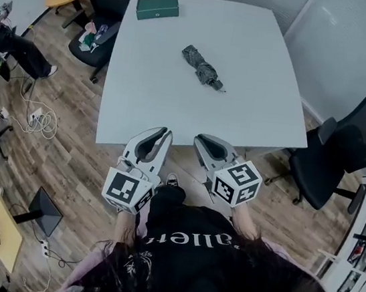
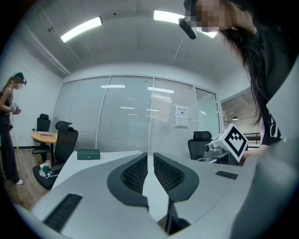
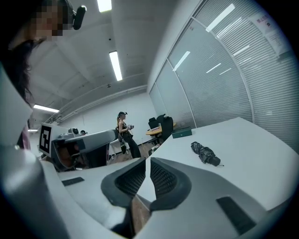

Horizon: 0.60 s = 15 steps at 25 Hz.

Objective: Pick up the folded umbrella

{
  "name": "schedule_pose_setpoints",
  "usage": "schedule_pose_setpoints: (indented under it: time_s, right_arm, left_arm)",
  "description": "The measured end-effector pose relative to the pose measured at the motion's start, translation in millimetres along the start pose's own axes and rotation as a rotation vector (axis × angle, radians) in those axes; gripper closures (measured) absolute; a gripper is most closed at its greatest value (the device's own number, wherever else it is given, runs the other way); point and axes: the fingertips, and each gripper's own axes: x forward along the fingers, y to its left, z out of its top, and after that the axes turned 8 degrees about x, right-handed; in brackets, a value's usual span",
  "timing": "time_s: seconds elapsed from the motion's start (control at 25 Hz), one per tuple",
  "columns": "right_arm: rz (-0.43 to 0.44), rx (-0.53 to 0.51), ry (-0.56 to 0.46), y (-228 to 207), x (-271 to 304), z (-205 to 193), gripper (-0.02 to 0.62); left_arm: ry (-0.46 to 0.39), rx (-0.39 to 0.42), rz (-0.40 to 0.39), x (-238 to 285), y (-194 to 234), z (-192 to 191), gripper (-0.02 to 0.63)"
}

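Folded umbrella [image 1: 203, 66] well beyond fingertips [image 1: 165, 135]

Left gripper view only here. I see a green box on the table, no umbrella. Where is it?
Observer: Head view shows the folded umbrella lying near the middle of the white table, nearer the person than the green box.
Operator: Is the right claw holding anything?
Observer: No. The right gripper view shows its jaws together with nothing between them; the umbrella lies untouched on the table, ahead of it and to its right.
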Motion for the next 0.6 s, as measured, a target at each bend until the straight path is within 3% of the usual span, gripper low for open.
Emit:
schedule_pose_setpoints:
  time_s: [0.28, 0.6]
  right_arm:
    - [-0.053, 0.008, -0.015, -8.6, 43.4, 19.1, 0.552]
    - [-0.119, 0.024, -0.022, -37.0, 54.8, 33.4, 0.552]
  left_arm:
    - [-0.008, 0.003, -0.040, 20.7, 50.4, -1.5, 0.560]
    - [0.016, -0.028, -0.089, 47.6, 64.8, -12.1, 0.560]
